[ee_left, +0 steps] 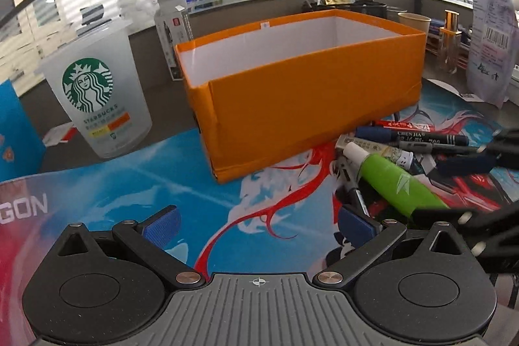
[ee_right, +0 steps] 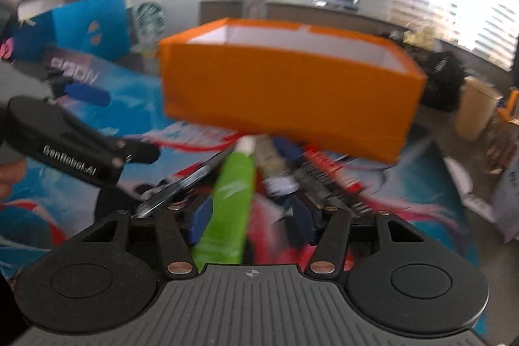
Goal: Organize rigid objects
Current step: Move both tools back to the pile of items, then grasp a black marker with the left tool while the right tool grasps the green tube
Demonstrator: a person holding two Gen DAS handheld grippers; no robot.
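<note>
Your orange box (ee_left: 311,106) is rectangular smooth cardboard, white inside, nothing showing in the visible part; just in front of it on the printed mat (ee_left: 162,171) lies a pile of marker pens (ee_left: 418,137) with a smooth green tube (ee_left: 397,184), white-capped. Your right gripper (ee_right: 253,221) has its blue-padded fingers released astride the green tube, pads not pressing. Your left gripper (ee_left: 258,224) fingers spread wide, holding nothing; frosted plastic cup (ee_left: 97,93) stands left of the box.

Before my tongs, the box (ee_left: 311,86) stands on the mat (ee_left: 181,184), cup (ee_left: 97,93) left, marker pile (ee_left: 405,148) at its near right.
</note>
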